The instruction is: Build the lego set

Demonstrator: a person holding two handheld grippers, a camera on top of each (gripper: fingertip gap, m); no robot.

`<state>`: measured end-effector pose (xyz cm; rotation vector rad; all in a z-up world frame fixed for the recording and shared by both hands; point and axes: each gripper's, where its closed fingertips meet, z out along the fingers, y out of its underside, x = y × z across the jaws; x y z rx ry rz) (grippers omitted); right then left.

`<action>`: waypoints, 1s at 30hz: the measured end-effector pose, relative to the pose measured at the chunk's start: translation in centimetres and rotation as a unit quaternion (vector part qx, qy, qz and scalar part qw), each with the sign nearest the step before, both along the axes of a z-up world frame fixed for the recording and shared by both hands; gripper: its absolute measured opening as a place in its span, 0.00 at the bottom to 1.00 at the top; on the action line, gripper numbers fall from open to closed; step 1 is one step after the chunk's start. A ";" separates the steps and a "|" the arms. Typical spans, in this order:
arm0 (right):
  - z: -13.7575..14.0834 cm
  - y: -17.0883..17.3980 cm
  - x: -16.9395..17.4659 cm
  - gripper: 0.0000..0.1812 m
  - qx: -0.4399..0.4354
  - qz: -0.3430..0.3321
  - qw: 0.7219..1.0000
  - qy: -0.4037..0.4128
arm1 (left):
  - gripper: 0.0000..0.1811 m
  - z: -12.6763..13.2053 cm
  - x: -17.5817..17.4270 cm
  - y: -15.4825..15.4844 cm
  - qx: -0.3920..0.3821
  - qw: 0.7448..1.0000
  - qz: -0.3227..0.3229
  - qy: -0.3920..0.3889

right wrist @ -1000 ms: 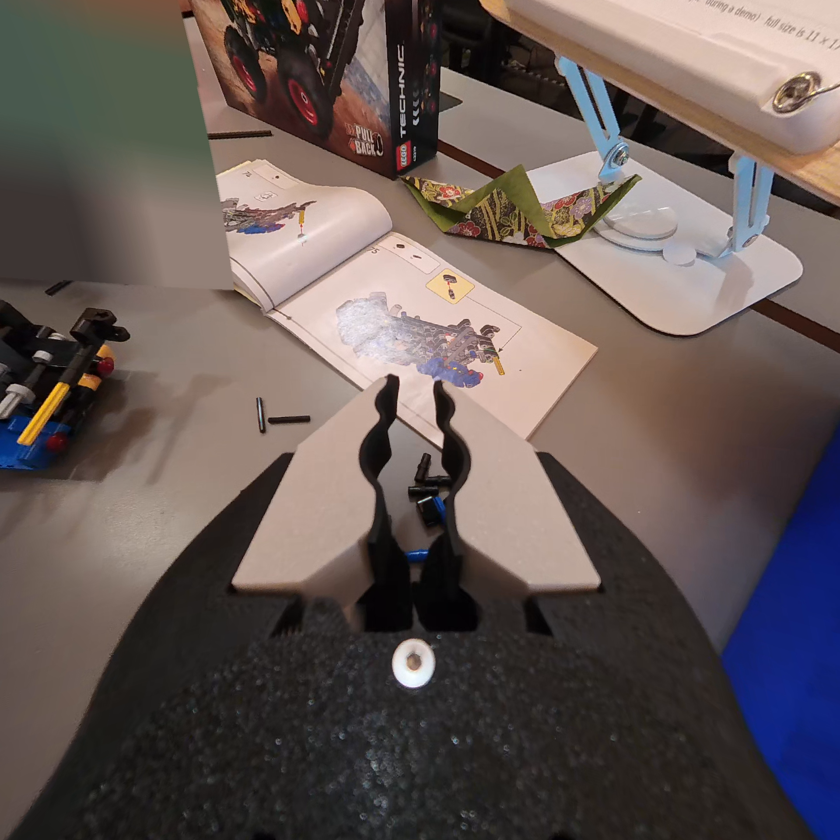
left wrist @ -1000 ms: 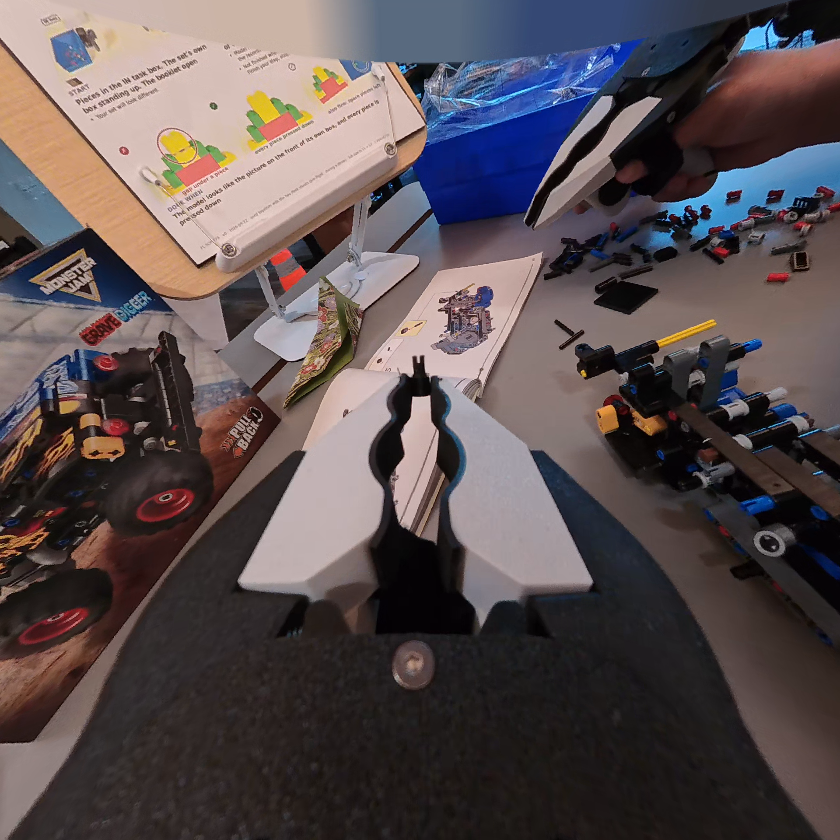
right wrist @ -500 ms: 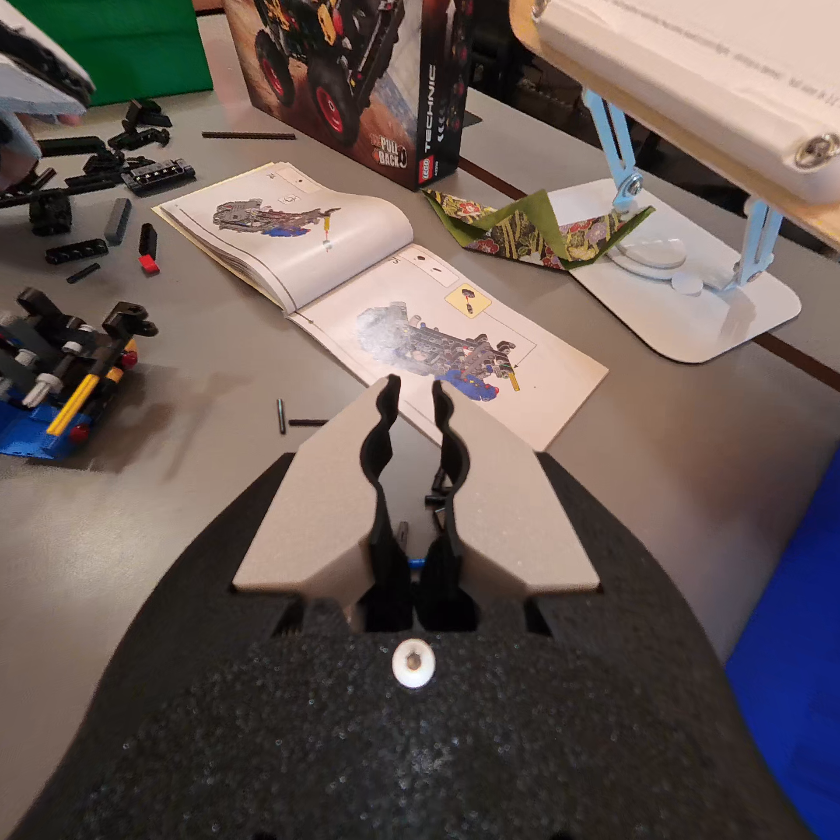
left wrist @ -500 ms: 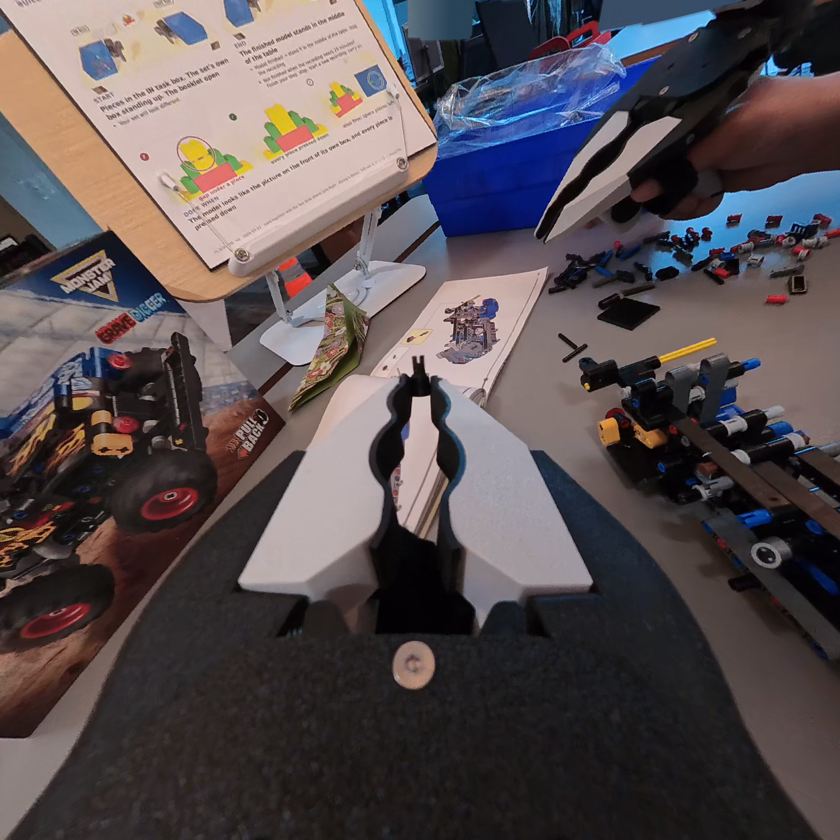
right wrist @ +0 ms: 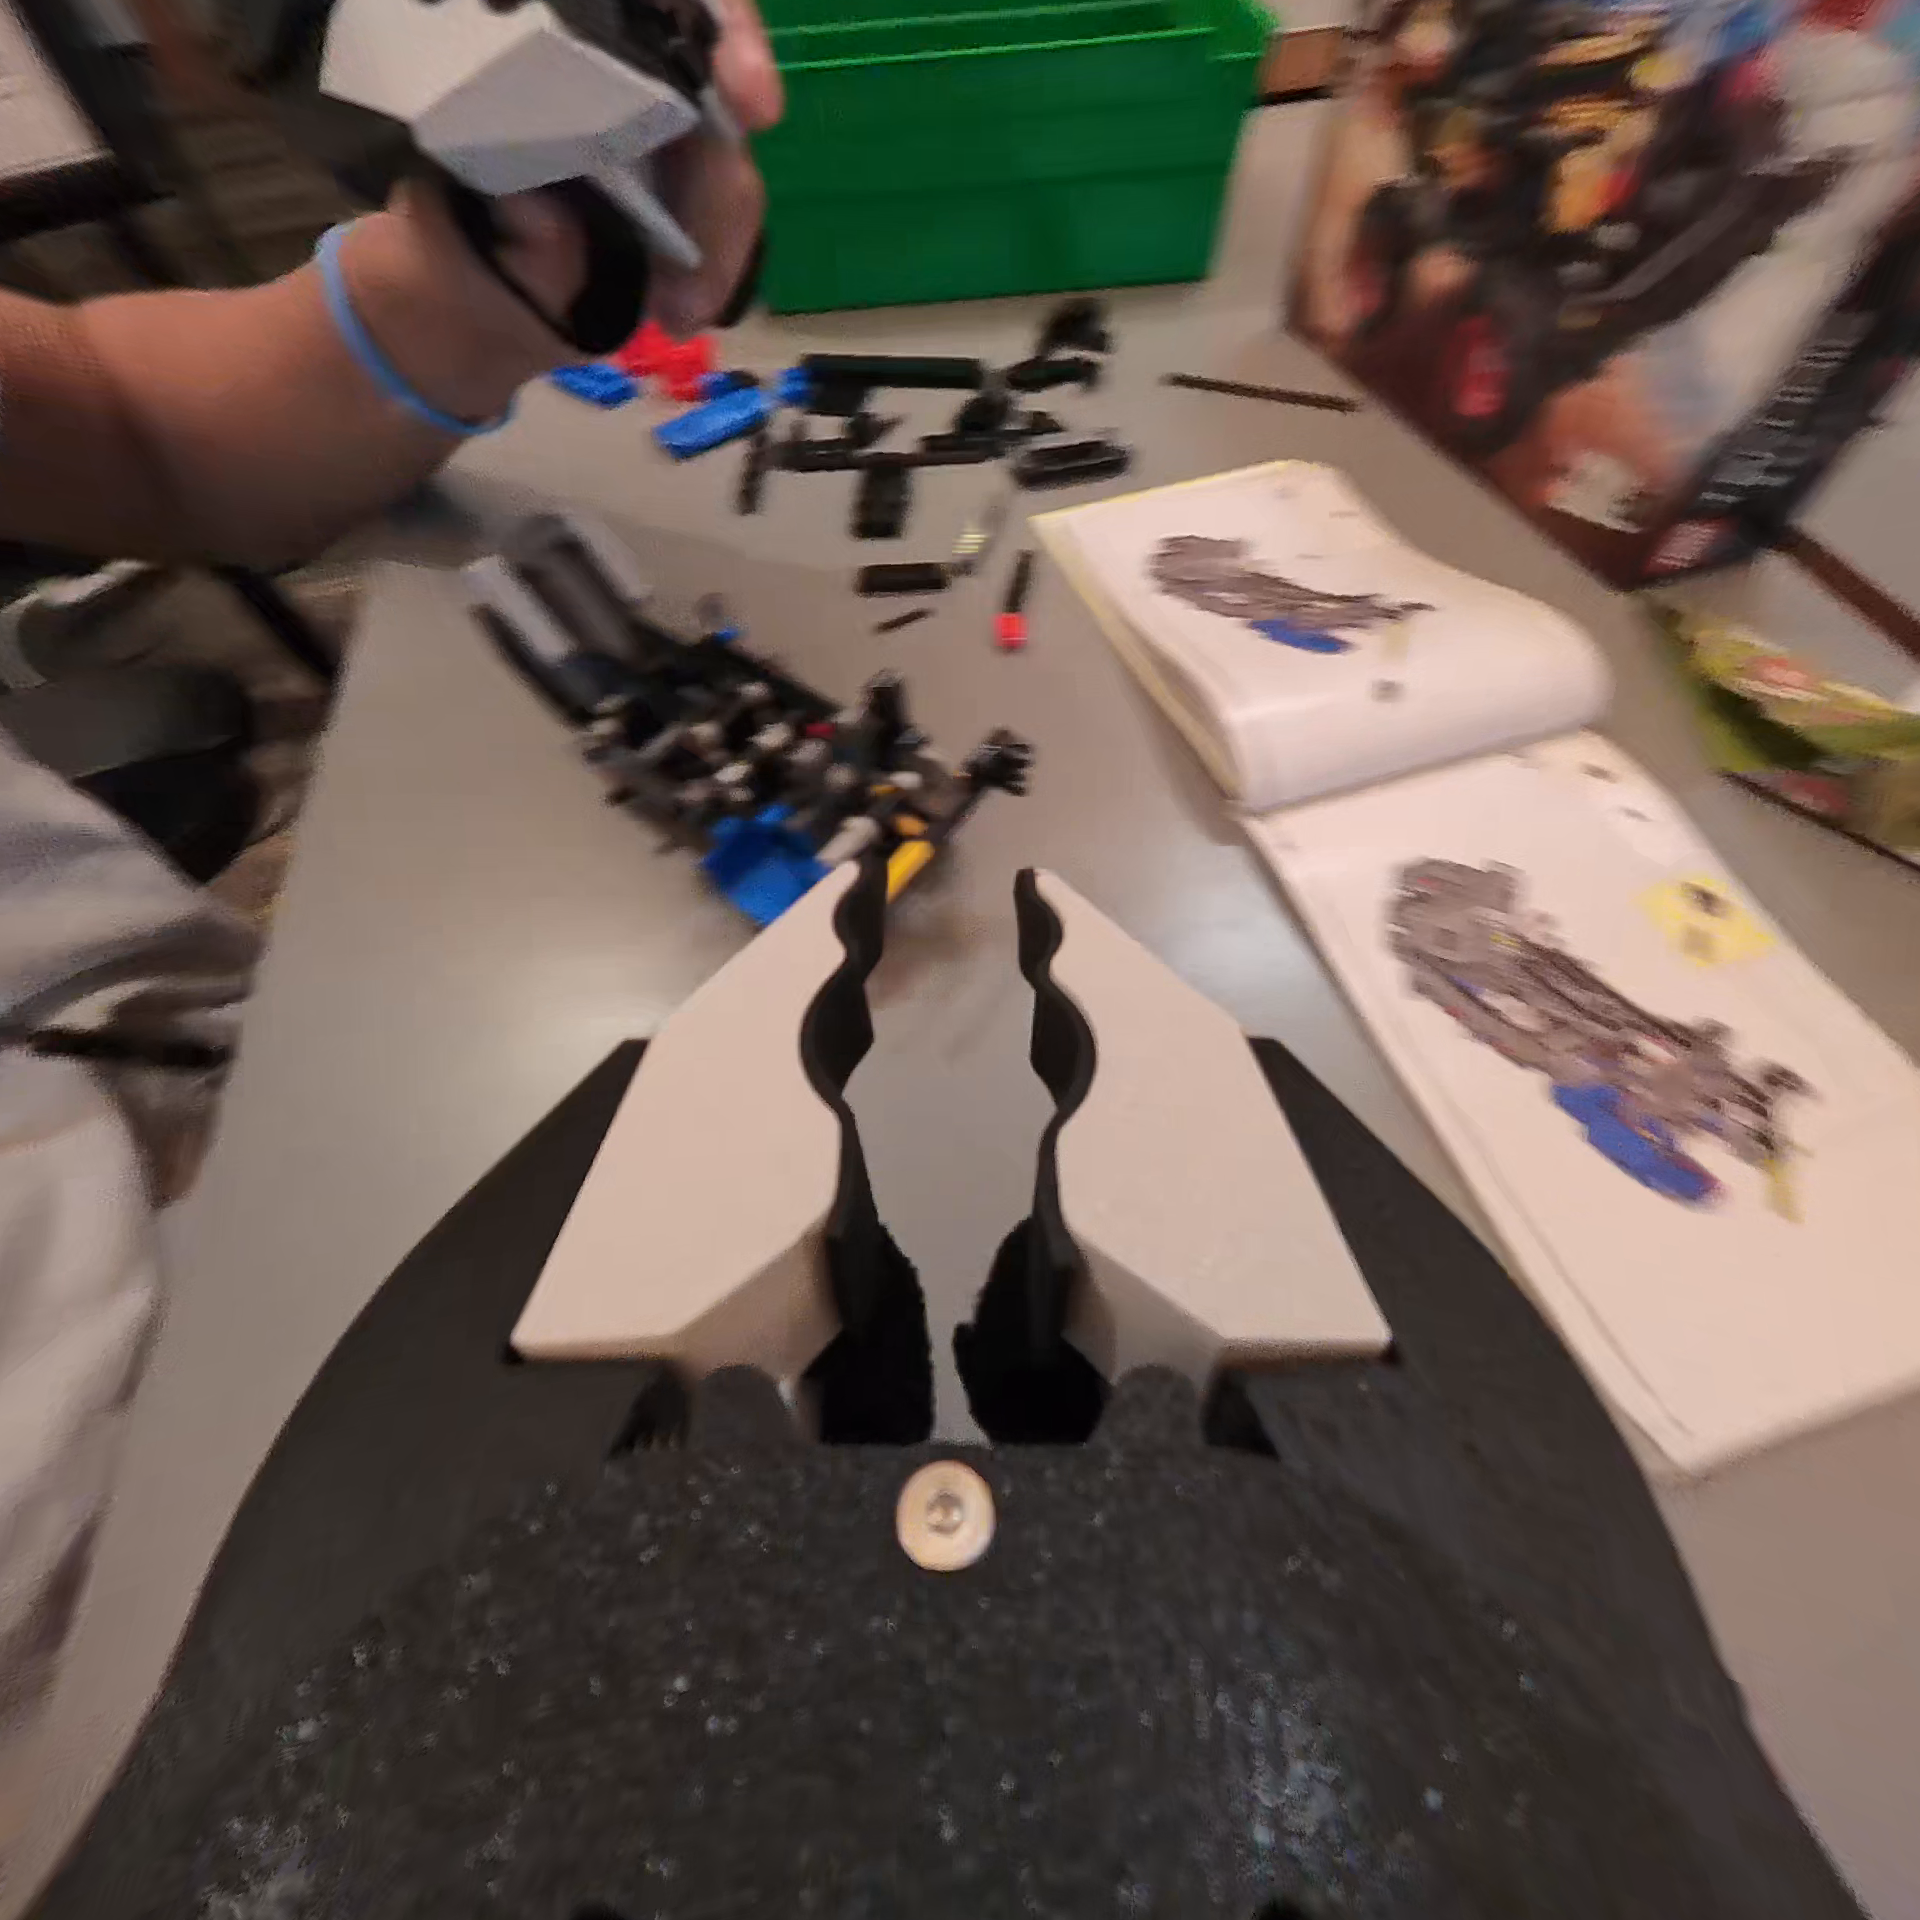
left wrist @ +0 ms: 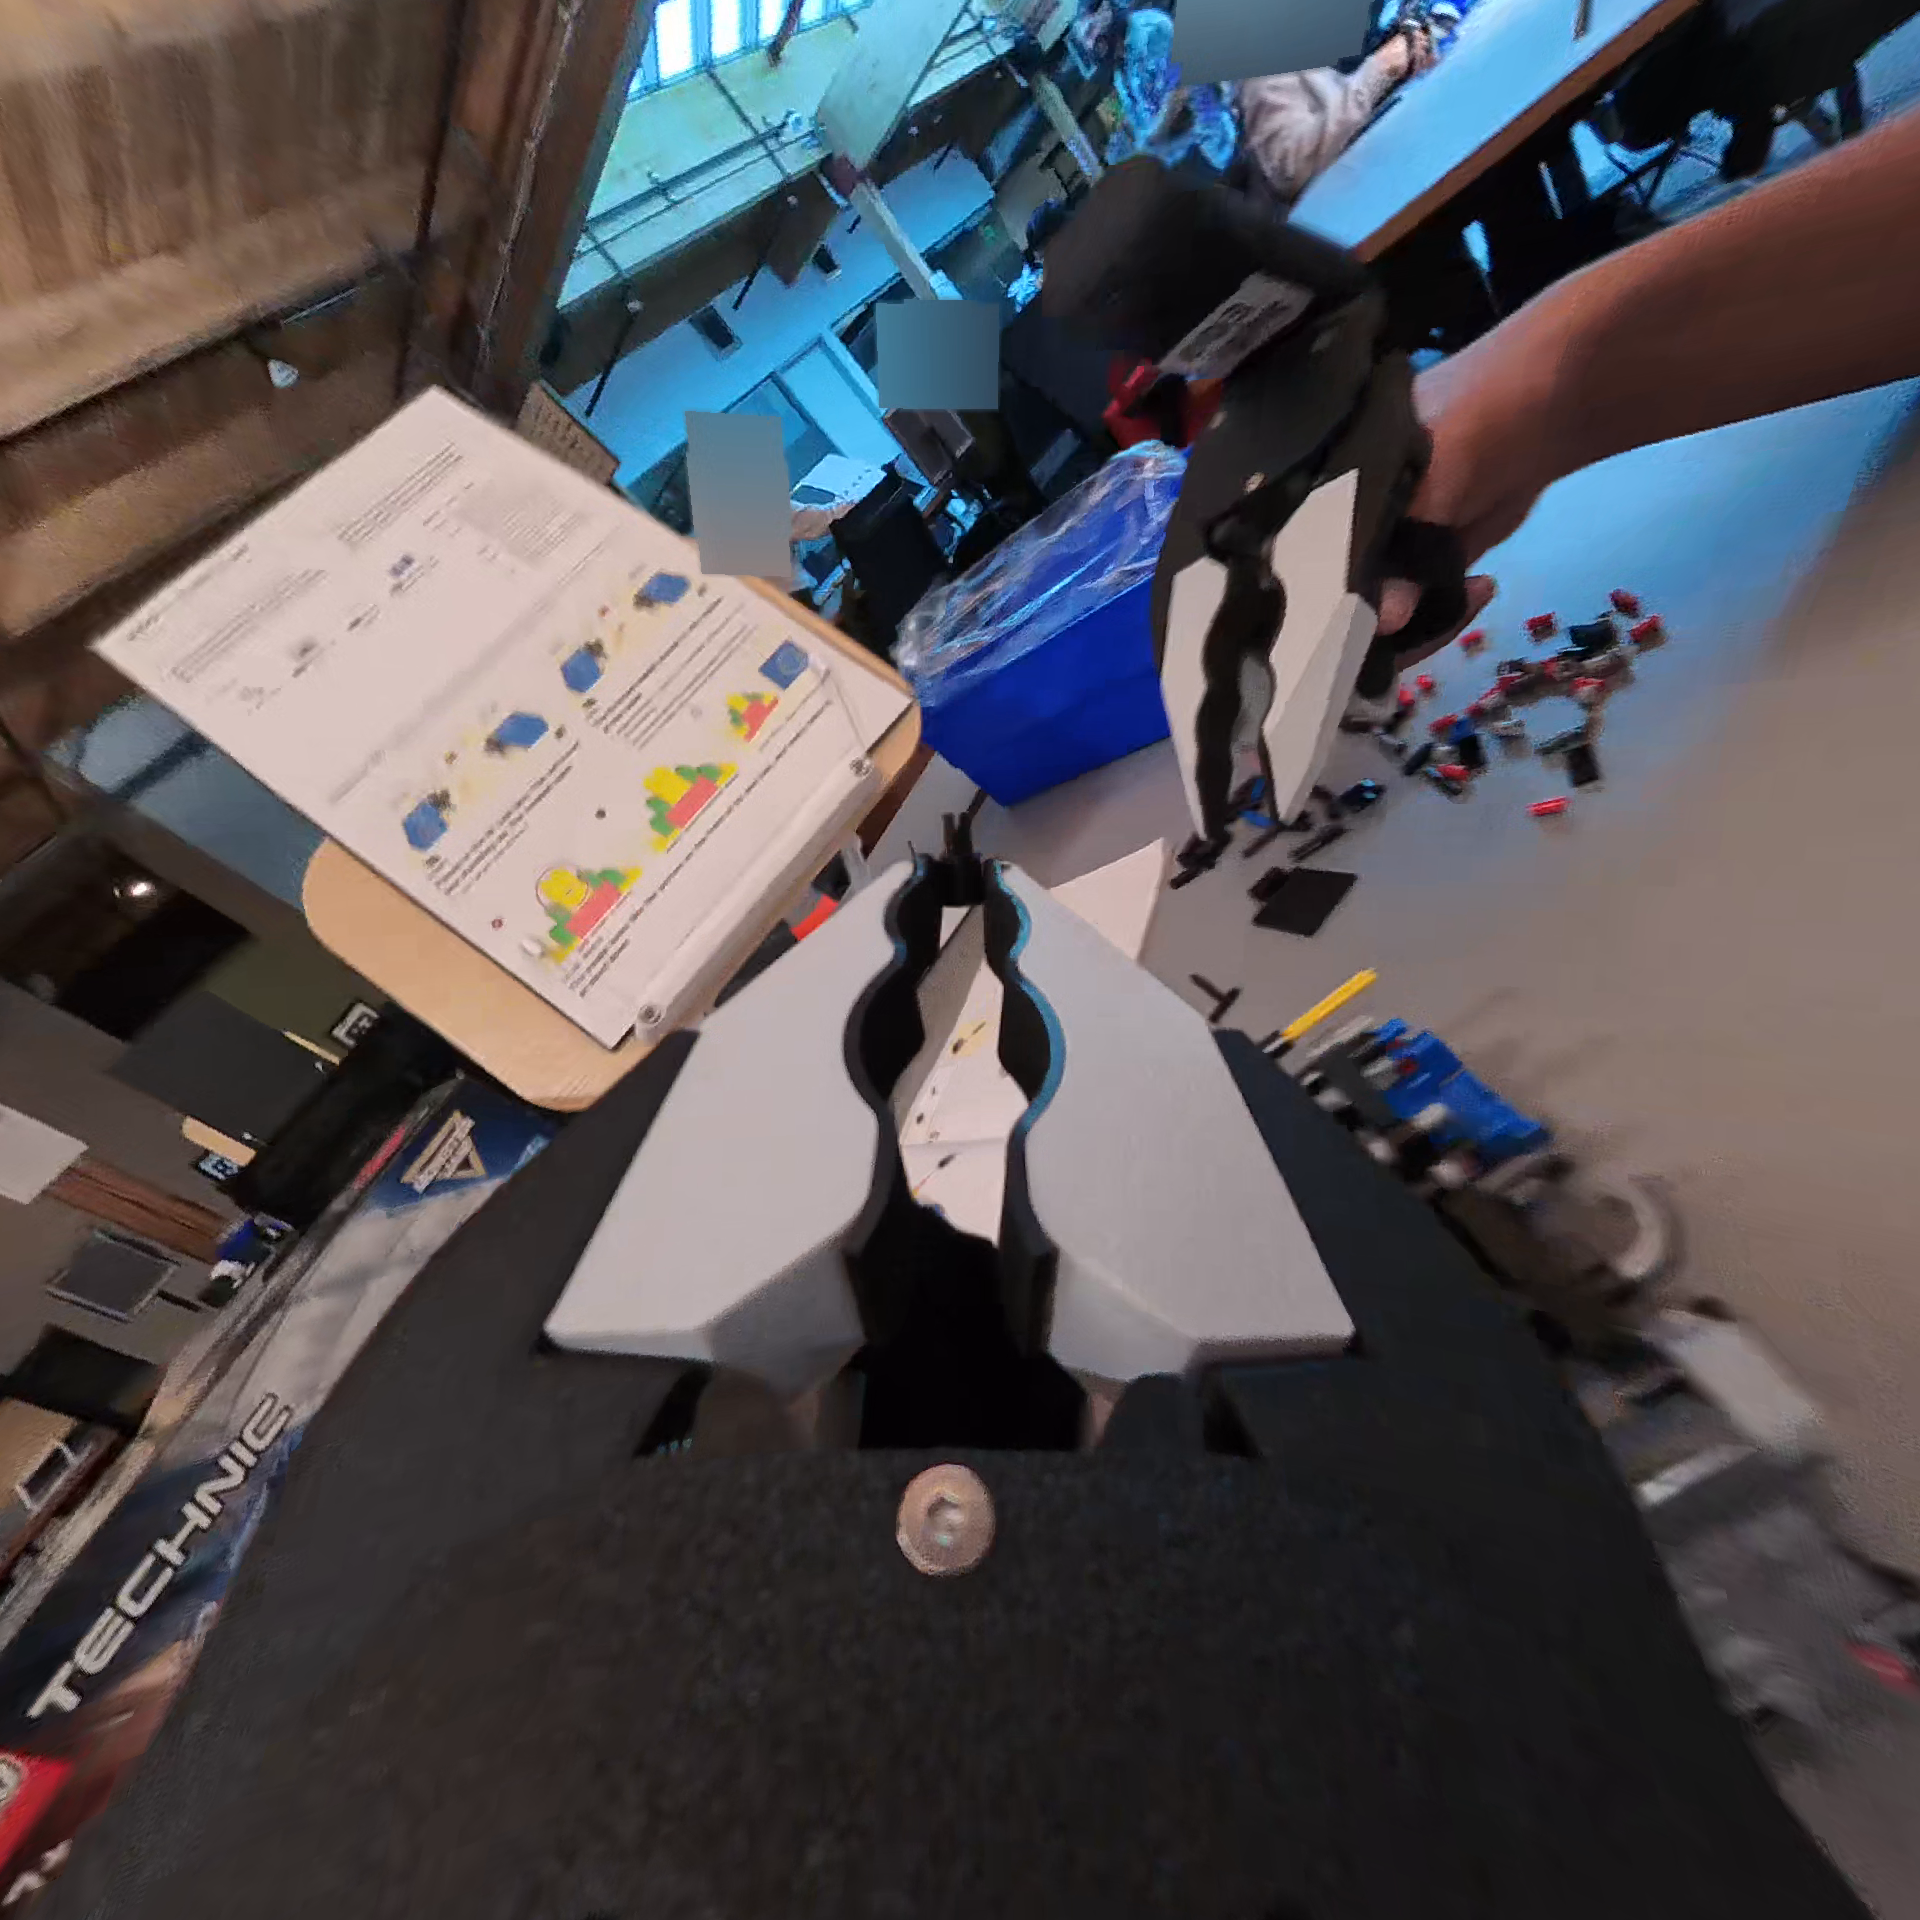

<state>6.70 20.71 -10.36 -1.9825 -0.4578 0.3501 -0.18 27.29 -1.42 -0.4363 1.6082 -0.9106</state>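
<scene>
Loose pieces (right wrist: 914,436) (blurred) lie between green bin (right wrist: 997,156) and booklet (right wrist: 1351,644).

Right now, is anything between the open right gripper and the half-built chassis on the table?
Nothing visible: bare table lies between the right gripper and the half-built chassis, just ahead to its left.

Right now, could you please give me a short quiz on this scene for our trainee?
1. True or false: the right gripper is shut on a blue brick.
2. What does the left gripper hold? A) a red brick B) a small black piece C) nothing
3. Fill in: in the right wrist view, the open booklet lies to the ___ of the partly built model.
Key: 1 false, it is open and empty; 2 B; 3 right.
</scene>
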 end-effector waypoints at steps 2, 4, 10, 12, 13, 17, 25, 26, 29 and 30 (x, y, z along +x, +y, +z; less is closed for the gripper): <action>-0.1 -0.7 -2.6 0.13 -0.005 0.052 0.999 0.003 | 0.03 -0.1 -1.6 -2.2 0.014 1.000 -0.007 0.004; -0.6 -0.5 -3.8 0.12 -0.007 0.057 0.998 -0.015 | 0.03 -0.6 -3.0 -3.8 0.025 1.000 0.004 -0.005; 3.8 -2.8 -10.3 0.13 0.048 0.179 0.977 0.109 | 0.03 -0.8 -5.7 -8.4 -0.001 0.999 0.017 -0.032; 6.0 -4.5 -12.4 0.13 0.051 0.242 0.949 0.197 | 0.03 -1.0 -6.1 -10.0 0.021 0.999 0.017 -0.039; 6.6 -5.1 -13.1 0.14 0.046 0.263 0.936 0.228 | 0.03 -1.1 -6.1 -10.8 0.039 0.998 0.020 -0.041; 7.2 -6.5 -14.5 0.14 0.034 0.313 0.911 0.268 | 0.03 -1.4 -6.1 -13.4 0.104 0.993 0.023 -0.052; 8.1 -8.7 -14.7 0.08 0.023 0.365 0.885 0.289 | 0.03 -1.1 -5.8 -15.6 0.163 0.983 0.022 -0.086; 8.2 -8.9 -14.7 0.08 0.021 0.369 0.882 0.293 | 0.03 -1.1 -5.8 -15.7 0.163 0.983 0.019 -0.088; 8.1 -7.9 -14.0 0.08 0.041 0.347 0.891 0.290 | 0.03 -1.1 -5.2 -14.9 0.159 0.982 0.047 -0.085; 8.0 -7.4 -13.7 0.08 0.050 0.332 0.898 0.283 | 0.03 -1.3 -4.9 -14.3 0.151 0.983 0.063 -0.077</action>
